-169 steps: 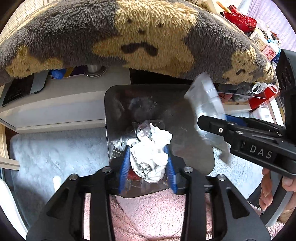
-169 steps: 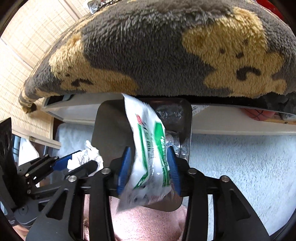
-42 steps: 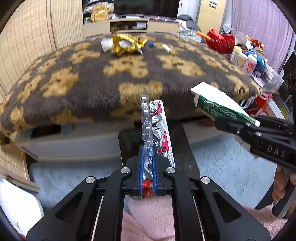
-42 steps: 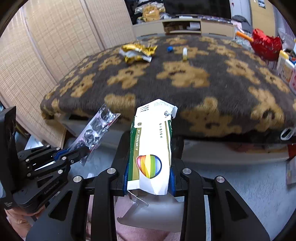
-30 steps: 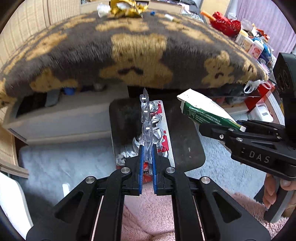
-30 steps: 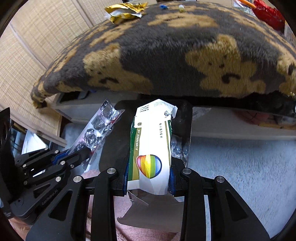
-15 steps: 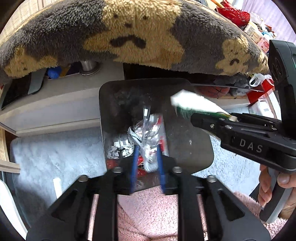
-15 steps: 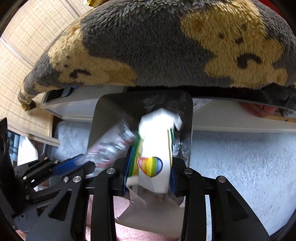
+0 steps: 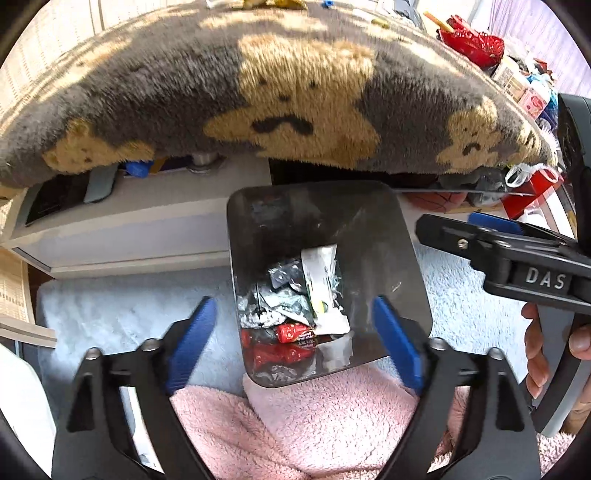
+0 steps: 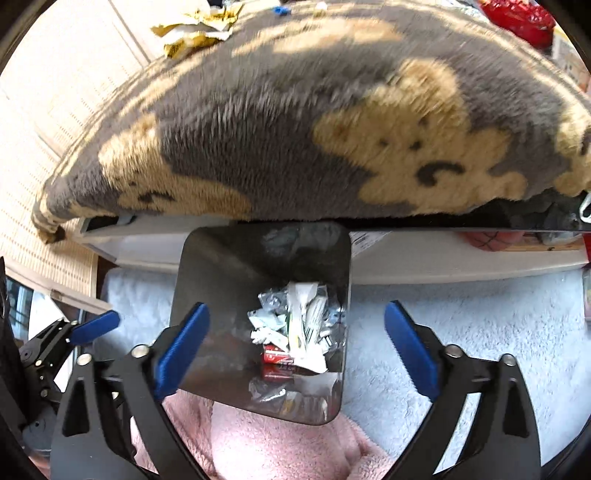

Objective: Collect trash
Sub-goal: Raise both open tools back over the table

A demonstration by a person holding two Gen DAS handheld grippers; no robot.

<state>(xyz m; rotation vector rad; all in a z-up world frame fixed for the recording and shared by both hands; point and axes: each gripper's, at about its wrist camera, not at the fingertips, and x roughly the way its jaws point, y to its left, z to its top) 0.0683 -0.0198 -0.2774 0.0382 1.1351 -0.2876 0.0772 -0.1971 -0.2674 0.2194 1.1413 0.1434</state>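
Observation:
A dark metal trash bin (image 9: 402, 236) stands on the floor below both grippers; it also shows in the right wrist view (image 10: 207, 266). Inside lie several pieces of trash: a white and green packet (image 9: 321, 288), crumpled foil (image 9: 273, 306) and red wrappers (image 9: 291, 332). The same pile (image 10: 299, 325) shows in the right wrist view. My left gripper (image 9: 293, 339) is open and empty above the bin. My right gripper (image 10: 295, 339) is open and empty above the bin; it also shows in the left wrist view (image 9: 480, 236). A gold wrapper (image 10: 195, 26) lies on the far tabletop.
A grey blanket with tan bears (image 9: 295, 92) covers a low table just behind the bin. A pink fleece (image 9: 314, 424) lies in front of the bin. A pale blue rug (image 10: 480, 332) covers the floor. Red items and bottles (image 9: 476, 40) crowd the far right.
Both grippers have opened wide over the bin. The blister pack and the white and green packet have left them and now lie in the bin.

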